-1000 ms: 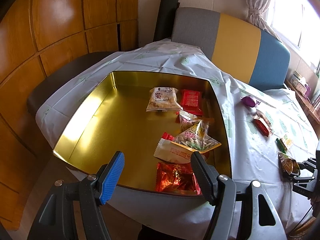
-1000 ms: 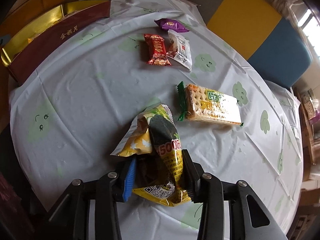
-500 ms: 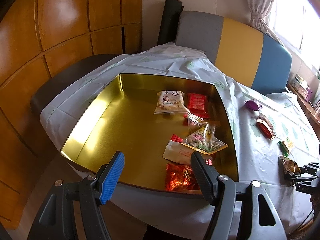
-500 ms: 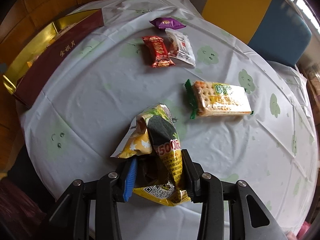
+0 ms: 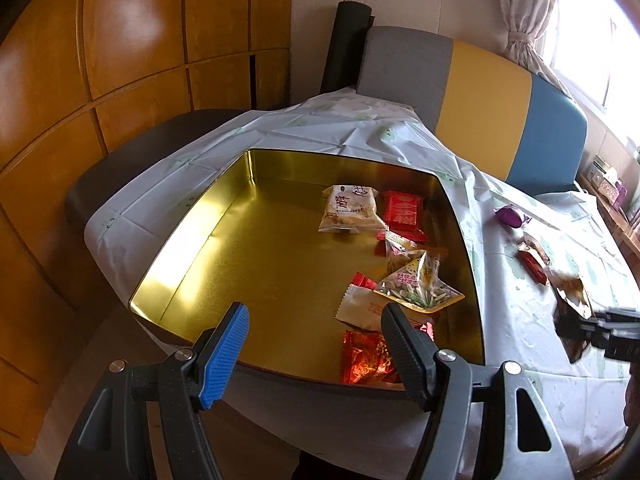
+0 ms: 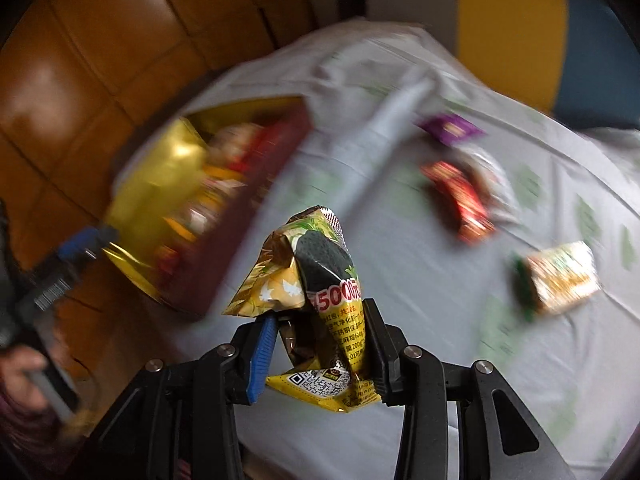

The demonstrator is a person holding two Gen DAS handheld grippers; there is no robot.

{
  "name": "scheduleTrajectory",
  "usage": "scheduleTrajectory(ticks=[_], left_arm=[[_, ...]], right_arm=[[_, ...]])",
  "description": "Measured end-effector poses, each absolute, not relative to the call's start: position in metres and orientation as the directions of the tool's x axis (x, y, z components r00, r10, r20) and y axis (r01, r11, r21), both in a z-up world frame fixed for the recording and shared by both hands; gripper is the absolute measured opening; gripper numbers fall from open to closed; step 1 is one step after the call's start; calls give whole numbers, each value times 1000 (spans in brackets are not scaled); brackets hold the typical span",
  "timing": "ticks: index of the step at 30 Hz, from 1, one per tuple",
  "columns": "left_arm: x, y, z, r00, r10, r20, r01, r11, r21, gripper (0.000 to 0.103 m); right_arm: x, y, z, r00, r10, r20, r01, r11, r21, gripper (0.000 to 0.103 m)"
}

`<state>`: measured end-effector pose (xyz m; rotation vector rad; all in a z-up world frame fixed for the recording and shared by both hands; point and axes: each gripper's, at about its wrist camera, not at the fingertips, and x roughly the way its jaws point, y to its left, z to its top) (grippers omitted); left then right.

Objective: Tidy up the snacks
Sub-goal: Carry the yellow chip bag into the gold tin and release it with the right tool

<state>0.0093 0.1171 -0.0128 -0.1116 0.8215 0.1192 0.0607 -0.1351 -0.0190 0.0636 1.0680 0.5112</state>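
Note:
My right gripper (image 6: 318, 338) is shut on a crumpled yellow snack packet (image 6: 316, 280) and holds it in the air above the white tablecloth (image 6: 400, 300). The same packet (image 5: 574, 300) shows at the right edge of the left wrist view, in the right gripper (image 5: 600, 326). A gold tin box (image 5: 256, 264) lies on the table's left part with several snack packets in it, among them a beige one (image 5: 350, 208) and a red one (image 5: 404, 208). My left gripper (image 5: 314, 328) hovers open over the tin's near edge, with nothing between its fingers.
Loose on the cloth lie a purple candy (image 6: 450, 130), a red packet (image 6: 460, 196) and a cracker pack (image 6: 560, 276). The tin box (image 6: 160, 184) and a hand with the left gripper (image 6: 60, 264) show at left. A grey, yellow and blue sofa back (image 5: 480, 92) stands behind the table.
The right gripper has risen and swung left toward the tin with the yellow packet, and its view is now blurred. The left gripper has barely moved.

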Motion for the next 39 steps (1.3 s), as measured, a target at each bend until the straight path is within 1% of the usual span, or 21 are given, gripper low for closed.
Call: scheduleTrajectory(ticks=[6,12,13,15,16,17,18,21,23,26,27,28,30,32,34,36,39], left_arm=[[9,125,-14,674,74,-735,-167,984,-55,70],[10,133,-17,669,81,-738,-189,980,-64,70],[10,135,-18,669,82,-739,-193,979,-65,70],[11,137,-19,666,84,-741,-200,977,-69,70],[10,139,-19,666,85,-741,-202,977,-70,70],[10,140,-19,666,85,-741,-204,976,-71,70],[10,141,-19,667,88,-740,-206,976,-70,70],[8,146,-19,666,97,-740,-218,973,-69,70],[8,148,-19,665,104,-739,-226,972,-67,70],[7,151,-19,665,108,-739,-234,970,-69,70],[7,151,-19,665,109,-739,-235,969,-69,70],[6,150,-18,666,109,-738,-234,970,-68,70],[5,148,-17,669,109,-735,-229,971,-65,70],[5,146,-16,671,104,-734,-222,973,-65,70],[4,142,-14,675,103,-730,-216,975,-62,70],[3,139,-12,680,102,-726,-209,976,-58,70],[2,135,-9,684,99,-723,-199,979,-54,70]], right_arm=[[83,-75,-1,361,504,-785,-442,834,332,41],[108,-27,3,351,547,-760,-459,808,370,41],[112,-19,2,353,549,-758,-462,807,369,44],[118,-2,-2,358,544,-759,-465,809,360,45],[119,4,-2,359,541,-761,-470,809,353,47],[121,10,-5,360,535,-764,-472,811,345,52],[121,14,-8,366,524,-769,-474,816,331,53],[115,23,-9,433,472,-768,-497,836,234,62],[107,19,-5,480,453,-751,-503,844,188,75],[96,6,4,547,448,-708,-487,857,166,83],[92,2,8,570,434,-698,-480,865,146,83],[86,-3,12,600,411,-686,-470,875,113,83],[75,-7,18,666,356,-655,-451,892,26,87],[61,-14,25,725,325,-608,-443,895,-49,96],[47,-25,29,794,250,-553,-372,921,-117,103],[37,-36,29,826,209,-523,-330,932,-150,103],[31,-49,24,837,150,-526,-292,936,-198,103]])
